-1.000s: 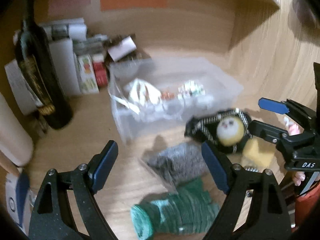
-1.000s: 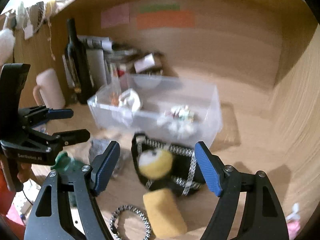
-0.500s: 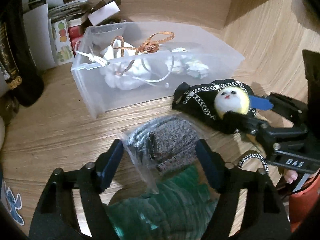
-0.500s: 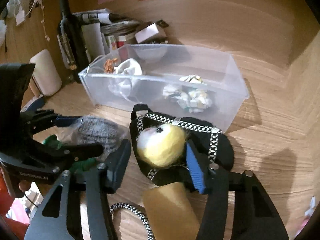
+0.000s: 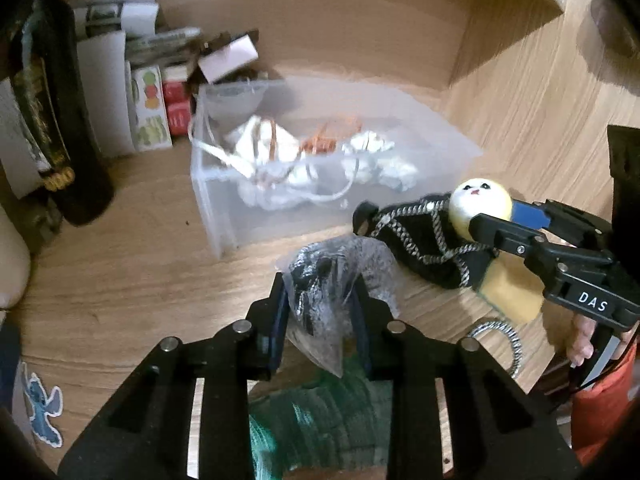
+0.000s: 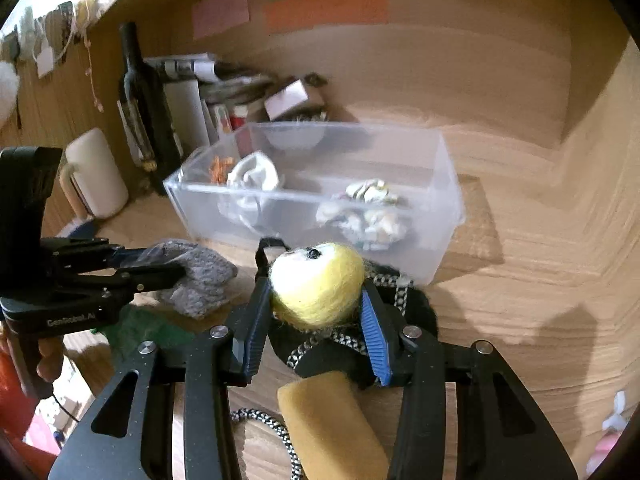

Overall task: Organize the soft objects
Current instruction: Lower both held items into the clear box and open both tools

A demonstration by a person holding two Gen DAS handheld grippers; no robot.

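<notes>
My left gripper (image 5: 320,308) is shut on a clear bag of grey knit fabric (image 5: 332,280) and holds it just above the wooden surface; it also shows in the right wrist view (image 6: 200,276). My right gripper (image 6: 316,320) is shut on a yellow felt ball with a face (image 6: 316,284), also seen in the left wrist view (image 5: 478,206), lifted over a black item with a checked cord (image 5: 424,240). A clear plastic bin (image 6: 440,184) behind holds white and patterned soft items.
A green knit item (image 5: 320,412) lies under my left gripper. A yellow sponge-like block (image 6: 332,424) and a checked cord loop (image 5: 496,340) lie near the front. A dark wine bottle (image 5: 52,120), boxes and a cream mug (image 6: 96,176) stand at the left.
Both grippers have closed: the left on the grey bag, the right on the yellow ball. Both have then lifted their objects a little off the surface.
</notes>
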